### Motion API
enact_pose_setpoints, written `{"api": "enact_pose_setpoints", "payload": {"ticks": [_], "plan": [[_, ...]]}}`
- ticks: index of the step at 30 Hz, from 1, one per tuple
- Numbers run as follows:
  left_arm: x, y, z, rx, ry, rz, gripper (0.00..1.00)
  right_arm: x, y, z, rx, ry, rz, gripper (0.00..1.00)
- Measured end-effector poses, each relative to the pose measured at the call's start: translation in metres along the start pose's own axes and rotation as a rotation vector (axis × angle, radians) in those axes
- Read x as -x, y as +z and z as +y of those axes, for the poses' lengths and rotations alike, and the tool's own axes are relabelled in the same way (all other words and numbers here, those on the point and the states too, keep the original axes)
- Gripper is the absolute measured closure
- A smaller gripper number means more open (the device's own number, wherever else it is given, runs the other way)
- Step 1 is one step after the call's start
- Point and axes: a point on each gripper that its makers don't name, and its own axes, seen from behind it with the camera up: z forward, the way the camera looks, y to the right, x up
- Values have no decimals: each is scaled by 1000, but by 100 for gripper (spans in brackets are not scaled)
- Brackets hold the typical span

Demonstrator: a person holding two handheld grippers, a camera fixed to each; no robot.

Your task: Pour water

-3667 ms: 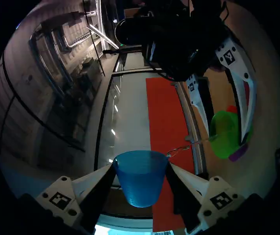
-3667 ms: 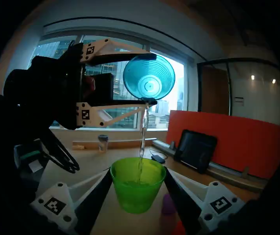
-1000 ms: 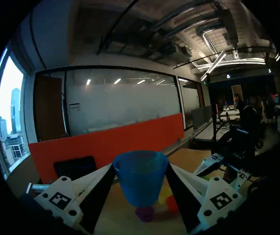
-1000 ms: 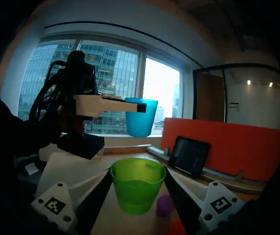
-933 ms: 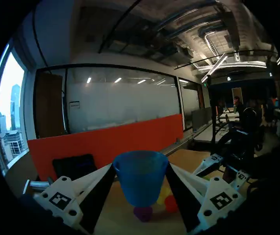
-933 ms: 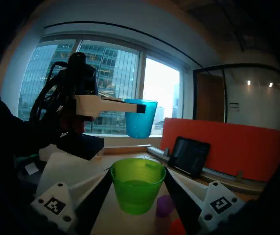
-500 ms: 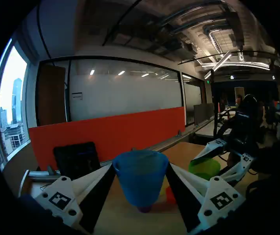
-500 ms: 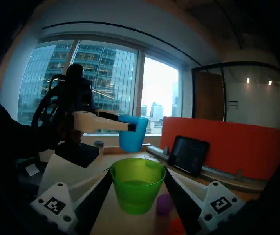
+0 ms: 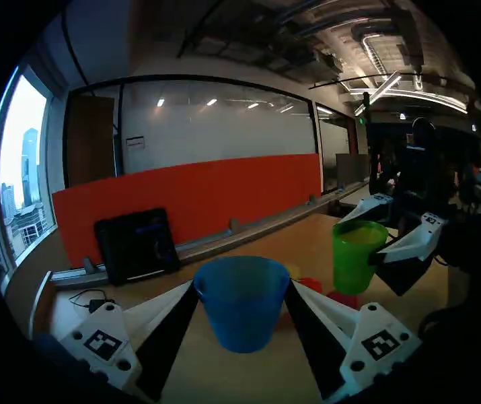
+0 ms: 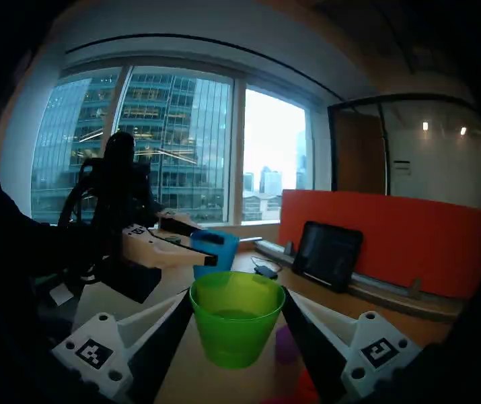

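Note:
My left gripper (image 9: 241, 286) is shut on an upright blue cup (image 9: 241, 316) above the wooden table (image 9: 240, 377). My right gripper (image 10: 236, 296) is shut on a green cup (image 10: 237, 333) with water low inside it. In the left gripper view the green cup (image 9: 352, 266) hangs to the right, a little higher than the blue one, between the right gripper's white fingers (image 9: 401, 246). In the right gripper view the blue cup (image 10: 229, 250) sits low and left of centre in the left gripper (image 10: 217, 248), held by a dark-sleeved arm.
A dark tablet (image 9: 136, 246) leans against the orange partition (image 9: 200, 198) at the table's back. Small coloured cups lie on the table: red ones (image 9: 312, 284) beyond the blue cup, a purple one (image 10: 286, 343) beside the green cup. Tall windows (image 10: 166, 155) stand behind.
The blue cup went from tipped and pouring into the green cup to upright, and my left gripper has lowered it toward the table. The green cup stays held level.

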Motion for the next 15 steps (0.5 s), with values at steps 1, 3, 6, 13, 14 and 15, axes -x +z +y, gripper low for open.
{"api": "enact_pose_setpoints", "payload": {"ticks": [1, 3, 6, 13, 14, 15], "plan": [[4, -1, 0, 0, 1, -6, 12, 1, 1, -1, -2, -2, -6, 7], [11, -2, 0, 1, 2, -18, 12, 5, 2, -2, -6, -5, -19, 7], [22, -4, 1, 2, 2, -37, 12, 9, 4, -5, -13, -11, -38, 7], [50, -8, 3, 14, 11, -91, 12, 24, 8, -12, -41, -11, -83, 7], [53, -9, 3, 15, 13, -99, 12, 27, 9, -13, -44, -10, -90, 7], [57, -9, 3, 16, 16, -108, 12, 29, 10, -14, -48, -9, -98, 7]]}}
